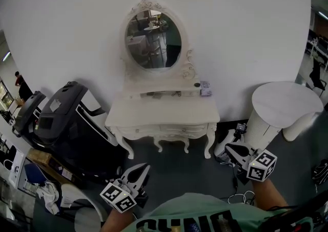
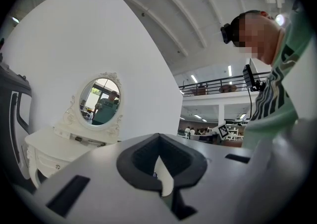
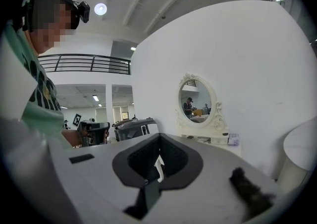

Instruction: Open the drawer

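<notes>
Facing drawer (image 1: 171,130) dead ahead, well apart, between your left gripper (image 1: 143,168) and right gripper (image 1: 229,149); both clenched, empty

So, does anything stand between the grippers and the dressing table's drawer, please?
Nothing visible does: only bare floor lies between the left gripper, the right gripper and the drawer; the black machine stands aside.
</notes>
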`<state>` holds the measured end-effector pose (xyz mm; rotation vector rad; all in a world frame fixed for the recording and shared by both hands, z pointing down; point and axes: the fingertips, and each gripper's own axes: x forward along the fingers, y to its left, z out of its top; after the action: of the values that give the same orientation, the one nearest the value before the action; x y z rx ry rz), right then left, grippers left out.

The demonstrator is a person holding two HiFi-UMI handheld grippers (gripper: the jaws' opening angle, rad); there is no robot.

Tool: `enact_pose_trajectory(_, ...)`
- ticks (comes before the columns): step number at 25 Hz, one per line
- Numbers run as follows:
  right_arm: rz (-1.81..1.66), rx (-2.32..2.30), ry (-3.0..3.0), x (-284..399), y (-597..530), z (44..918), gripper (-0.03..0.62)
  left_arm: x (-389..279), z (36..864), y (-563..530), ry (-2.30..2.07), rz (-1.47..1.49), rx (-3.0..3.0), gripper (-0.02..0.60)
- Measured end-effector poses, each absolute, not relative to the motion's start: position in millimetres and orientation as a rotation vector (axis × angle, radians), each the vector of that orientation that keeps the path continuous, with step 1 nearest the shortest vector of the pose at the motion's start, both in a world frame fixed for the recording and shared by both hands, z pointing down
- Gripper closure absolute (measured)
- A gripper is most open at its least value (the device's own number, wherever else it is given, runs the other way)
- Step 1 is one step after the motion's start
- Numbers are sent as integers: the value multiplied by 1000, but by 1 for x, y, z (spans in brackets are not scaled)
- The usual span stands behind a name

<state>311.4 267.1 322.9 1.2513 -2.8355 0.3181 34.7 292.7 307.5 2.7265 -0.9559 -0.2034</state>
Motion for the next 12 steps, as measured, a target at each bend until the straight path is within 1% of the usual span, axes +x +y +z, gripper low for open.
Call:
enact_pose_trajectory(7,325,1305,-2776,295,234,330,583,14,317,250,-889,-243,2723,580)
enact_pose_trajectory(12,263,1415,-2723,268,191,313,583,-12,314,189,-790,-232,2799,580)
